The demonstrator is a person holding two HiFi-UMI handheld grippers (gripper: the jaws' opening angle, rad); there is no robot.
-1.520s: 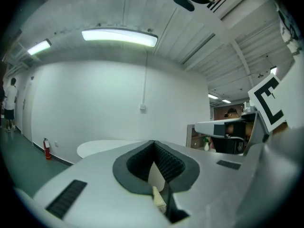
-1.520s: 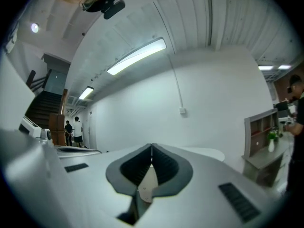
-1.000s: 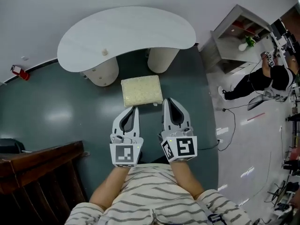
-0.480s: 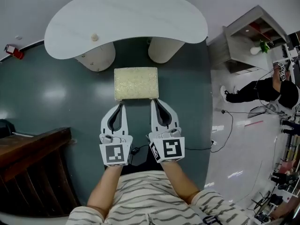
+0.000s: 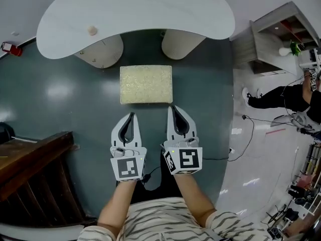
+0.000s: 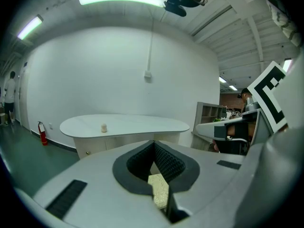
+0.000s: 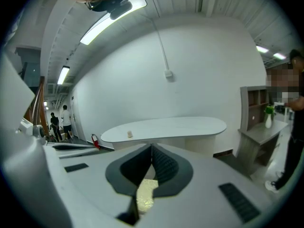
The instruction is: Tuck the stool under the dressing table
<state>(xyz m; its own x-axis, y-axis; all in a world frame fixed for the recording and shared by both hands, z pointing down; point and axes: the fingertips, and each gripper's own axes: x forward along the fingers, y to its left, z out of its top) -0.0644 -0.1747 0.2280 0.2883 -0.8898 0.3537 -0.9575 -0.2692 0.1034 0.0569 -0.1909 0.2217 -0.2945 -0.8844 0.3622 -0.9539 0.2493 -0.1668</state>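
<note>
Our left gripper [image 5: 131, 116] and right gripper [image 5: 173, 108], jaws together and empty, sit just below the stool [image 5: 146, 84], which stands mid-frame, not yet under the dressing table [image 5: 135, 11]. If we push unevenly, the stool could swivel into a pedestal [image 5: 179, 43].

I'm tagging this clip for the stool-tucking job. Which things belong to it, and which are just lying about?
Job: stool; dressing table; left tongs and right tongs, both shut, empty.
Lying about: fire extinguisher; shelf unit; dark wooden furniture; small object on the table top.
</note>
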